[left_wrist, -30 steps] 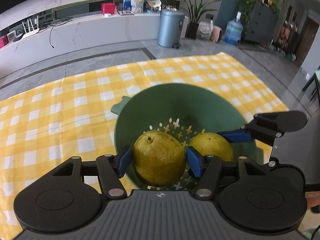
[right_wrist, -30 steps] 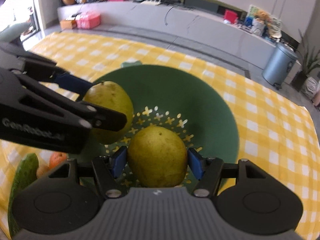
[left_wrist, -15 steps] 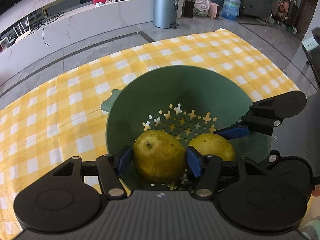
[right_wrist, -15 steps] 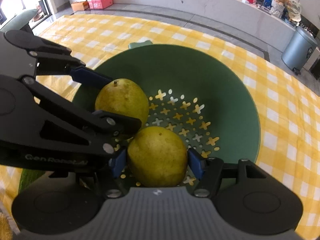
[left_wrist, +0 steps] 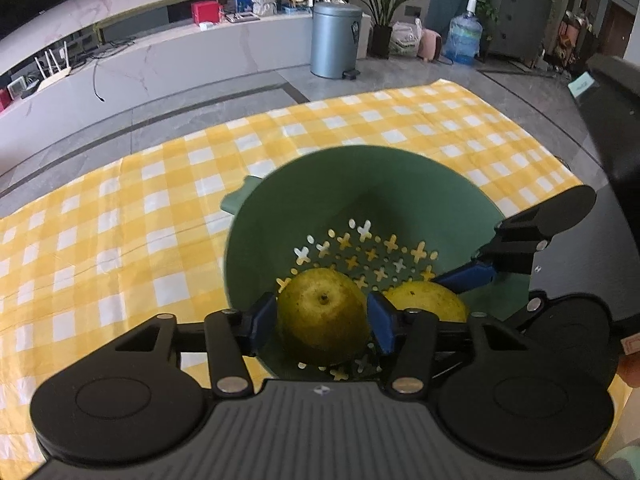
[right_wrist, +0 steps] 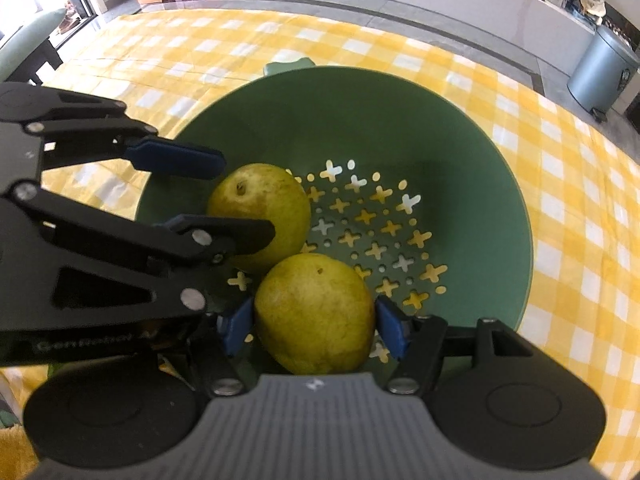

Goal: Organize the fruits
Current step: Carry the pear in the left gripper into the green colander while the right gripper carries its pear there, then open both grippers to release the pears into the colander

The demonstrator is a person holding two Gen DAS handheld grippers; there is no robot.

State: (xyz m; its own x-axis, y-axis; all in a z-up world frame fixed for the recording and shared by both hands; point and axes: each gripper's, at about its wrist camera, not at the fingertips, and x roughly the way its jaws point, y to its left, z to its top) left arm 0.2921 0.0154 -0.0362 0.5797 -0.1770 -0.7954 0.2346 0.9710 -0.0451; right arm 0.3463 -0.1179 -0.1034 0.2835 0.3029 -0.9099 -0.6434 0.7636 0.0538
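Note:
A green colander [left_wrist: 360,184] [right_wrist: 460,144] sits on the yellow checked cloth. Two yellow-green pears lie inside it, touching each other. The left pear [left_wrist: 322,318] [right_wrist: 260,208] rests on the colander floor between the pads of my left gripper [left_wrist: 322,320] [right_wrist: 224,196]; the pads stand a little off its sides, open. The right pear [right_wrist: 316,312] [left_wrist: 424,300] lies between the pads of my right gripper [right_wrist: 316,324] [left_wrist: 460,284], which also stand slightly apart from it, open.
The yellow checked cloth [left_wrist: 120,220] covers the table, its far edge dropping to a grey floor. A grey bin [left_wrist: 336,40] and low white counter stand beyond. Something green and orange shows dimly under the left gripper in the right wrist view.
Both grippers lowered the pears into the colander and their jaws have opened slightly; the pears now rest on the perforated floor. Both grippers have drawn back a little.

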